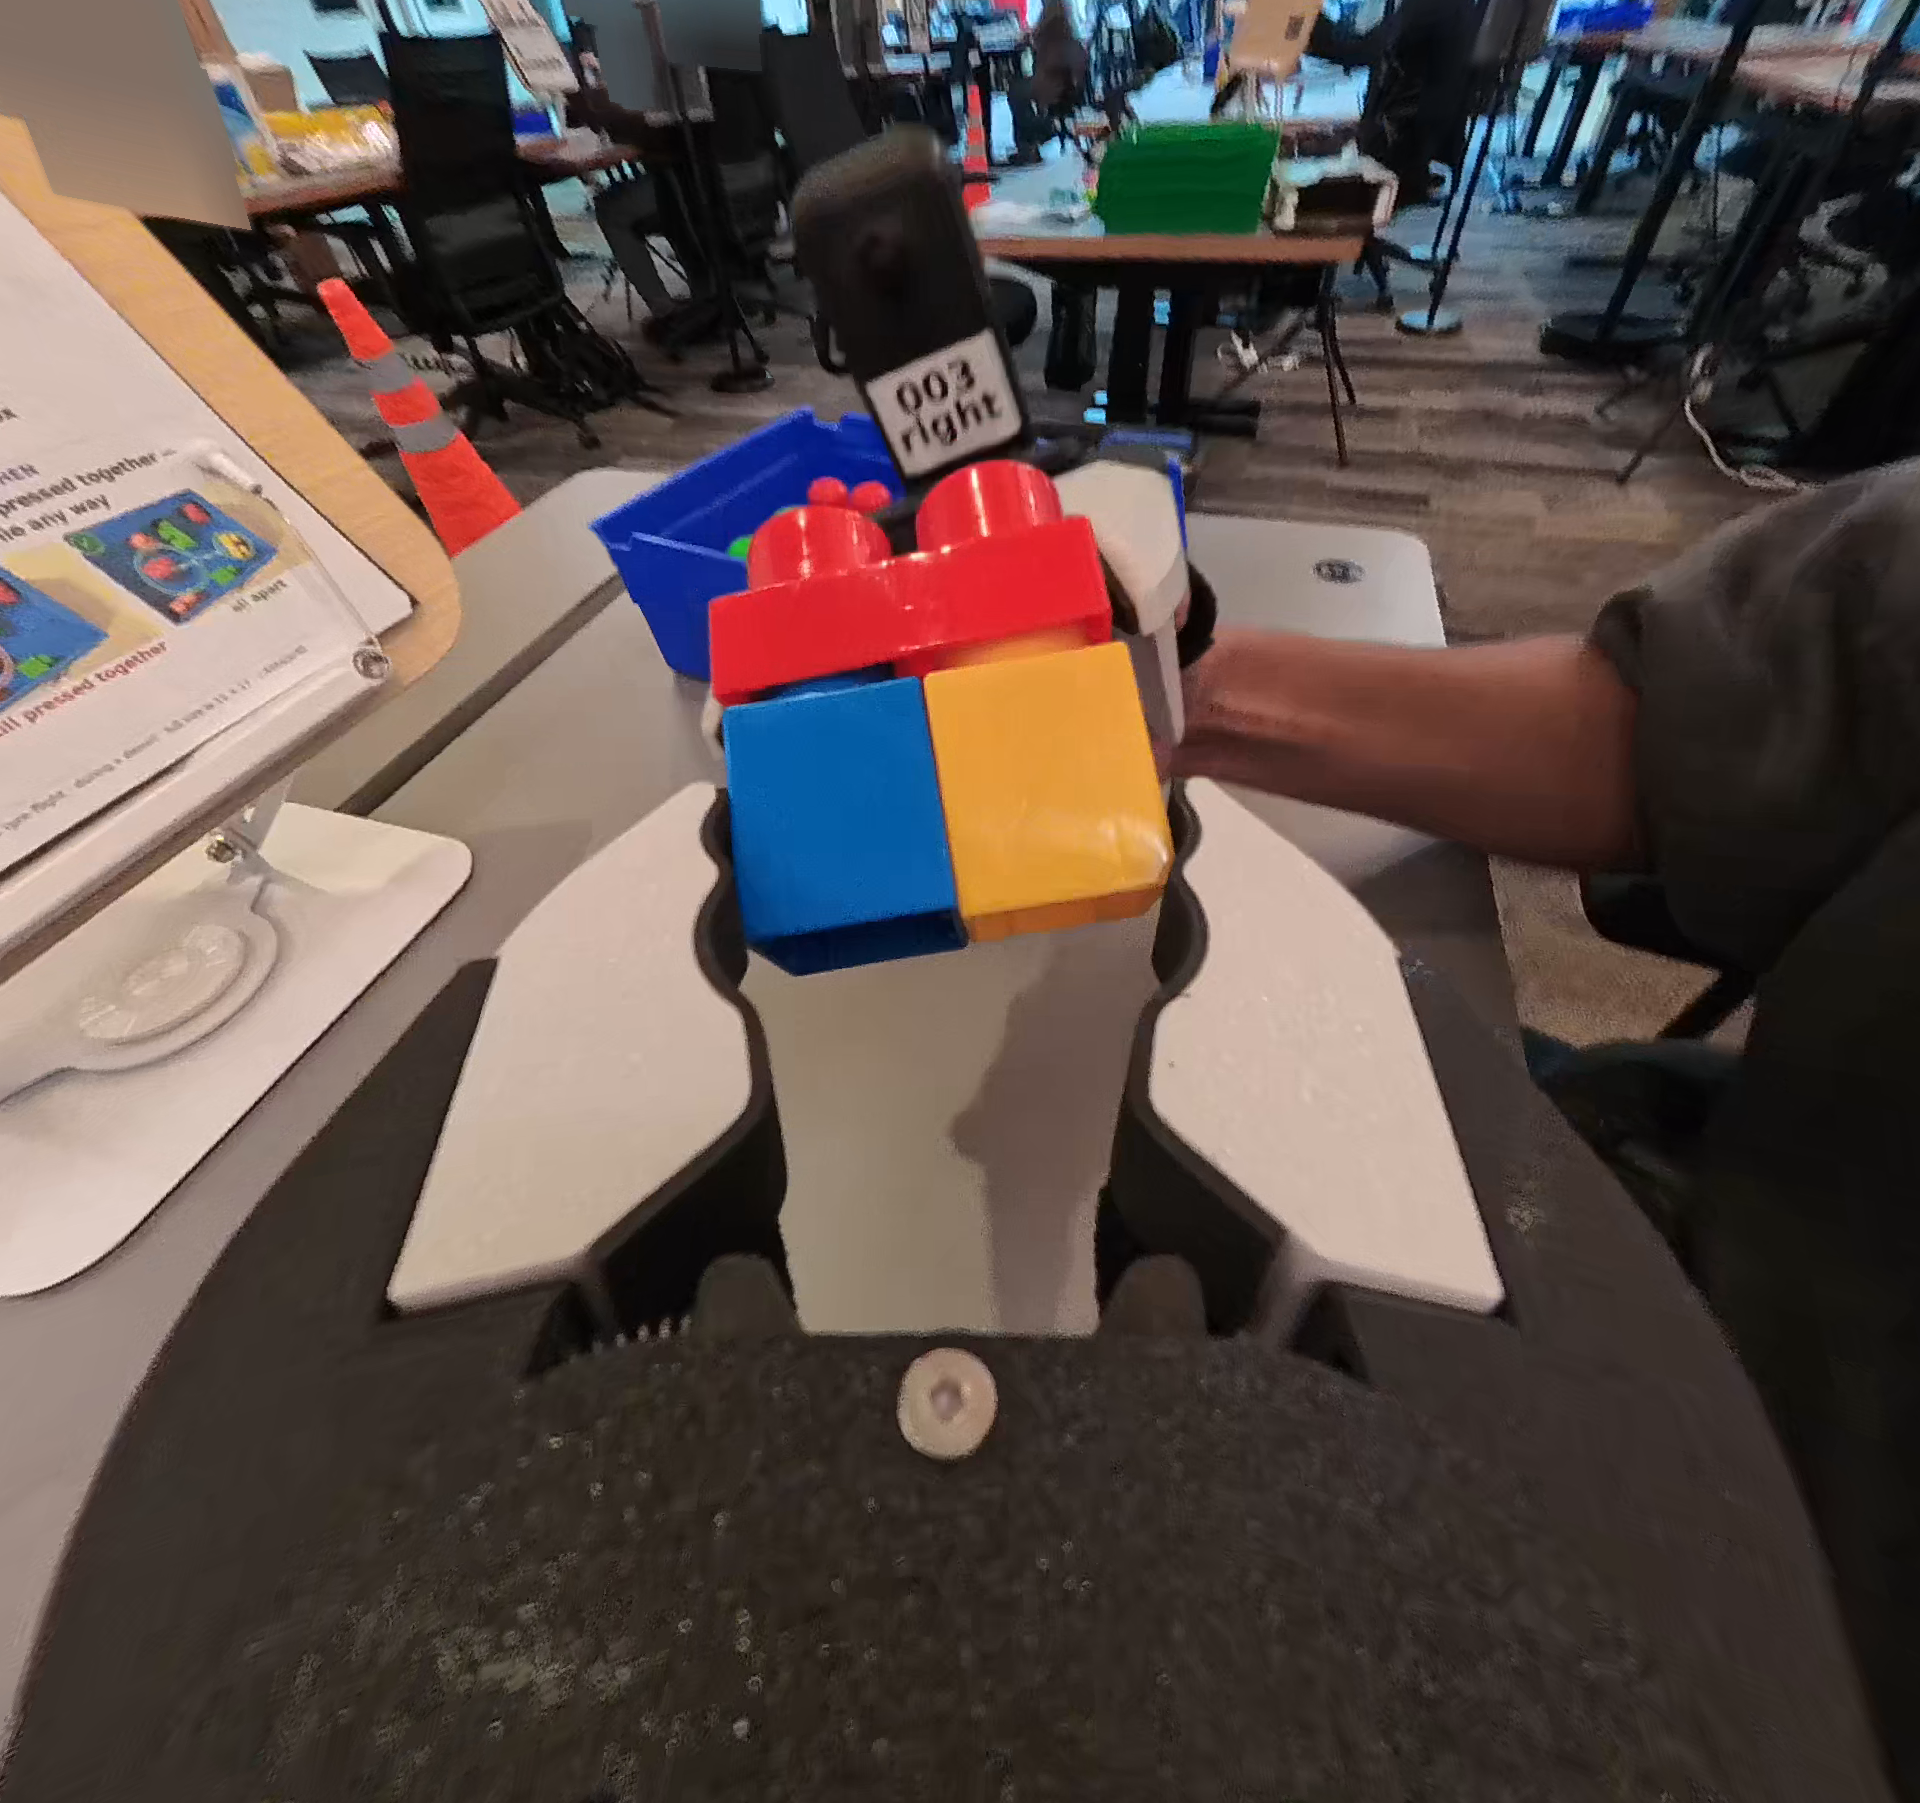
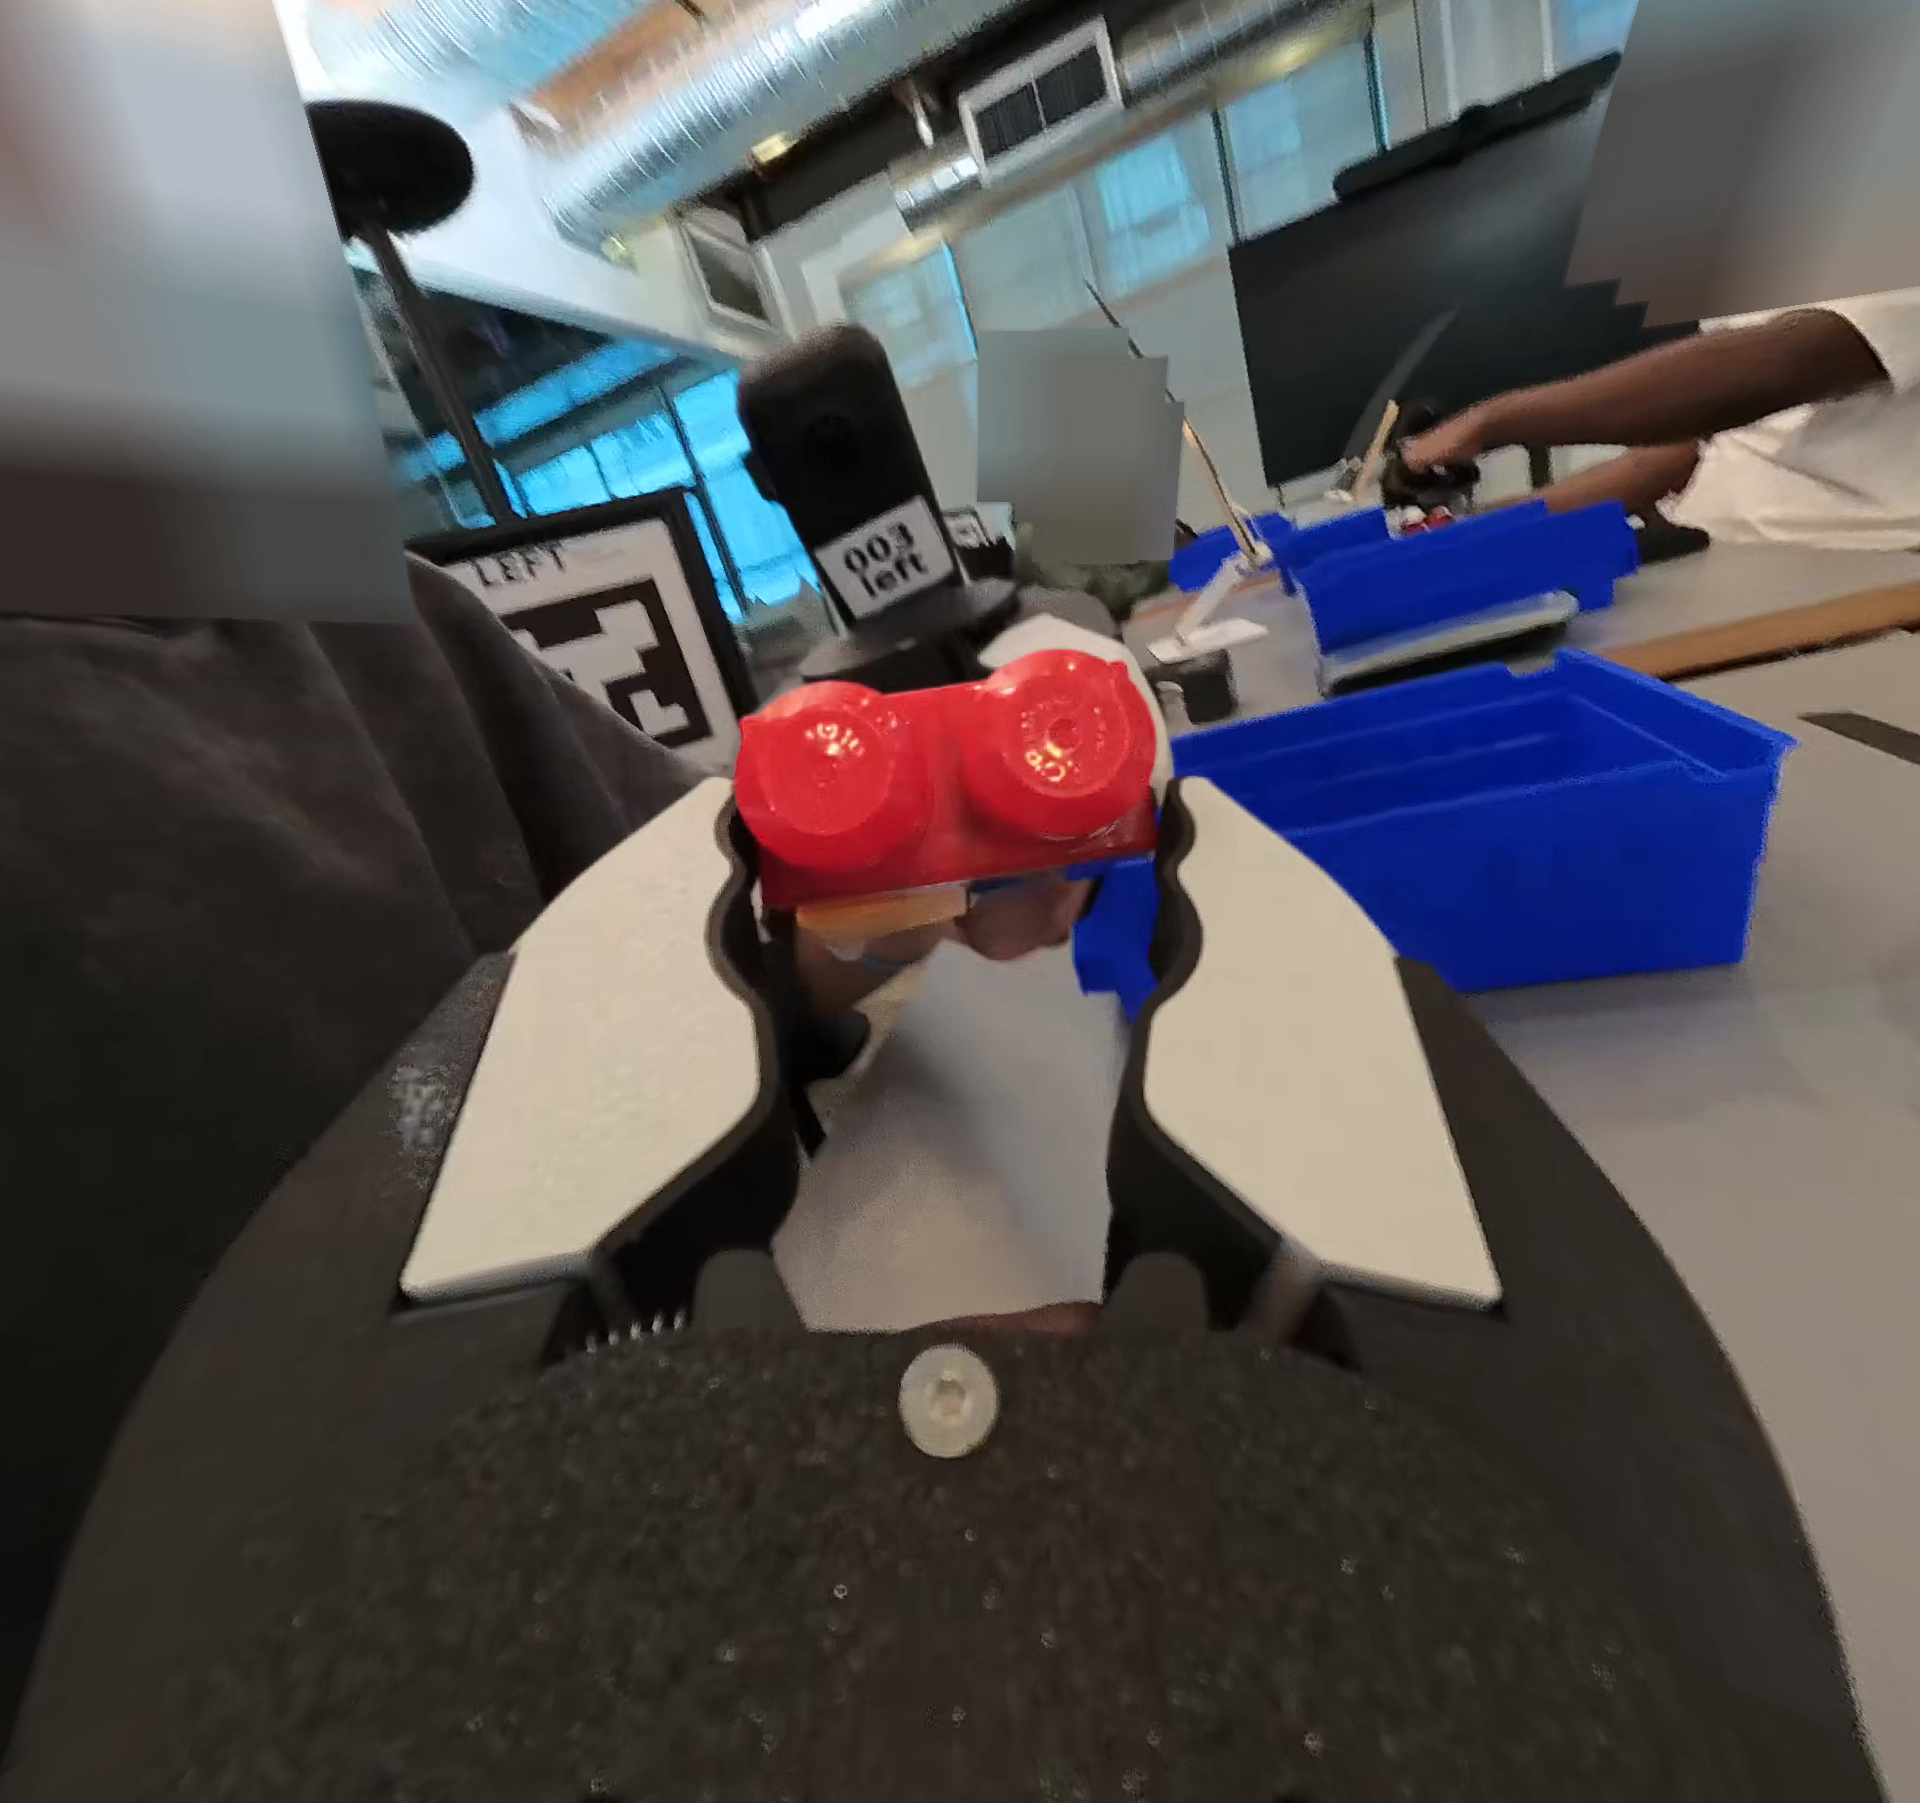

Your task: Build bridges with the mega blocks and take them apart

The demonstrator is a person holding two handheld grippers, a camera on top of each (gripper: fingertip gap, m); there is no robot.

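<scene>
At the centre of its own view the left gripper (image 1: 951, 860) clamps the blue block (image 1: 836, 808) and yellow block (image 1: 1044, 782) side by side, with the red block (image 1: 909, 605) seated across both. The right gripper (image 2: 951, 844) pinches that red block (image 2: 940, 787) by its ends. Beyond sits the blue bin (image 2: 1538, 818); the bridge looks built, and pulling it apart seems to remain

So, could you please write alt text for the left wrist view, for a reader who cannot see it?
The left gripper holds a blue block and a yellow block side by side, with a red block bridging their tops. The right gripper meets the red block from the far side; a blue bin stands behind on the grey table.
</scene>
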